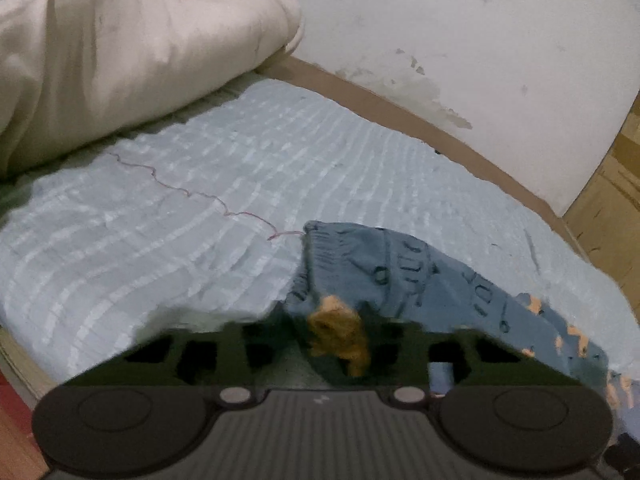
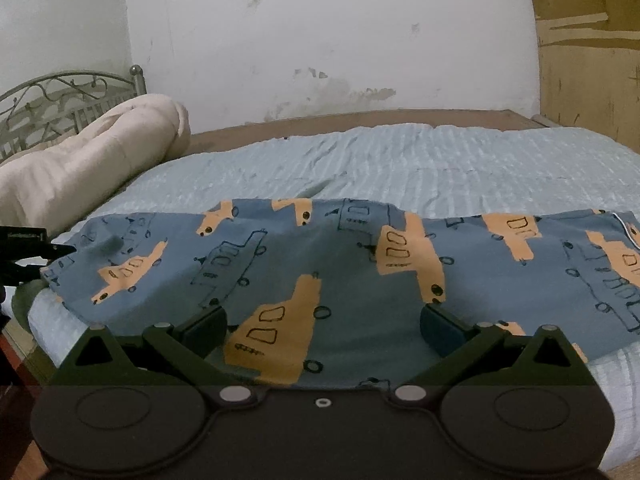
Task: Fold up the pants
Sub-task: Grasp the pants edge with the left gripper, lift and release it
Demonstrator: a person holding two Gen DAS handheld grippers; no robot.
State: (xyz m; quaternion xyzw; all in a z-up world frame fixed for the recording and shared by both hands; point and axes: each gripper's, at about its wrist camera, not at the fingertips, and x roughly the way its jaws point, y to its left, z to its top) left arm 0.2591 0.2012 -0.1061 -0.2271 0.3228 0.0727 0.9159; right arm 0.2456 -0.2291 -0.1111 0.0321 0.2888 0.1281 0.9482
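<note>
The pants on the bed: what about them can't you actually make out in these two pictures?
- Pants, right end: cut off by the frame edge in the right wrist view.
- Near hem: hidden behind the open right tool.
- Left tool, left wrist view: shut on the pants; the pinched edge is blurred and bunched, layers uncountable.
- Waistband or leg end: cannot tell.
- Underside on the bedsheet: hidden.

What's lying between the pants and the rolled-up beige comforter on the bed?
Only bare light-blue bedsheet between the pants and the beige comforter, in the right wrist view.

Bare bedspread [image 2: 460,156] beyond pants [image 2: 340,264]
</note>
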